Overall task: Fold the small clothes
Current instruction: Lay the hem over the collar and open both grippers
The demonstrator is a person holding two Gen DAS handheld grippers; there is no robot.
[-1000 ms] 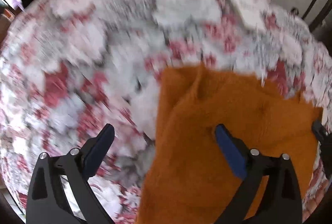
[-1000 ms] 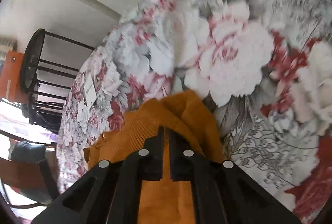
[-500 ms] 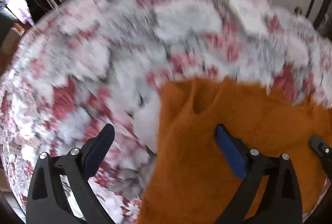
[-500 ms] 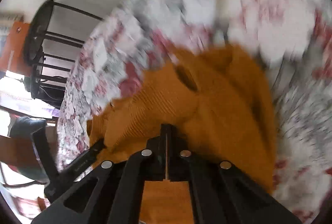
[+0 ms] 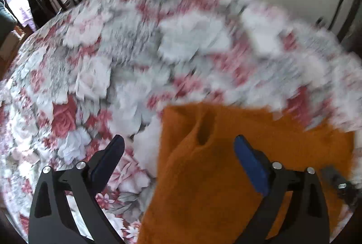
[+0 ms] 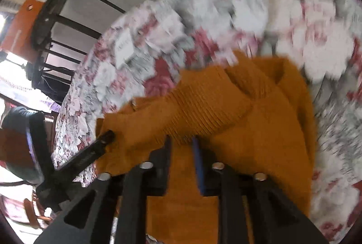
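A: Where does the orange knit garment (image 5: 226, 176) lie, and what state are the fingers in?

B: It lies on the flower-print cloth (image 5: 90, 67) that covers the round worktop, in the near right part of the left wrist view. The left gripper (image 5: 178, 153) is spread wide and empty, one finger over the print, the other over the knit. The right gripper (image 6: 182, 151) is opening: a narrow gap shows between its fingers, with ribbed knit just ahead and no fabric visibly pinched.

A: How would the garment handle?

B: By appearance it is light, soft and limp; it should drape and bunch, so a hold at an edge or corner is advisable, not mid-panel.

A: What does each view add?

B: The right wrist view shows the ribbing and a raised fold near the far edge. The left view shows the garment's straight left edge and a small dark opening.
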